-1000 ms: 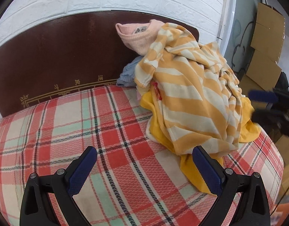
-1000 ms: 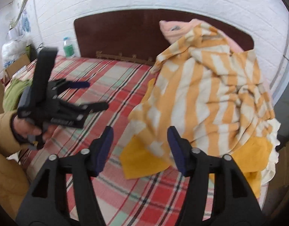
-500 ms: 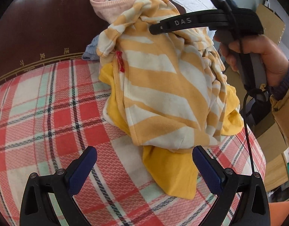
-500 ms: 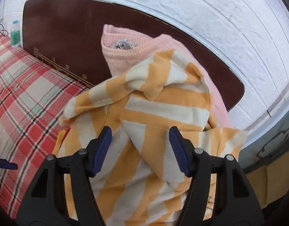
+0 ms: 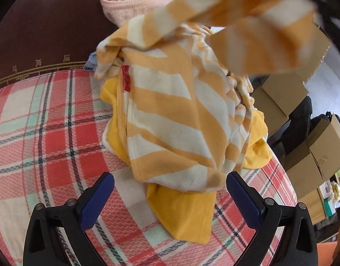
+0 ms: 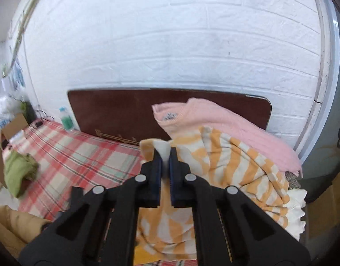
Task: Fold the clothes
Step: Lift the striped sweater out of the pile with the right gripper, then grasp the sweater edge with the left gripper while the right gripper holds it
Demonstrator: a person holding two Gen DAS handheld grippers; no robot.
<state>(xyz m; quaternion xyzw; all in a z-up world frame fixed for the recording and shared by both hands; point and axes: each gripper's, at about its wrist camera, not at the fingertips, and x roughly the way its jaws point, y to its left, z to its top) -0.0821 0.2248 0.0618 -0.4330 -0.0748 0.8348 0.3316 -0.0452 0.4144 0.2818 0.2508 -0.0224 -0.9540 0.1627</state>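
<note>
While a corner of the striped garment sits pinched between the blue pads of the right tool, its fingers pressed together on the cloth, the rest of the orange-and-cream fabric drapes down over the clothes heap at the bed's right end. Seen from the left wrist, that raised part stretches blurred across the top right, and the body of the striped garment hangs over a plain yellow garment, whose lower corner pokes out onto the bed. A small red tag is sewn at the striped garment's left seam; no writing on it can be read. Behind the striped garment lies a pink sweater against the headboard, with a neck label whose print is too small to read. The left tool hovers just in front of the striped garment's lower hem, its fingers spread wide and holding nothing.

Left of the striped garment, the plaid bed cover lies open and flat up to the dark brown headboard, which bears gold characters and a key-pattern border. Right of the garment the bed edge falls away toward stacked cardboard boxes. Far left of the garment in the right wrist view lies a green cloth, with a green-capped bottle by the headboard's corner.
</note>
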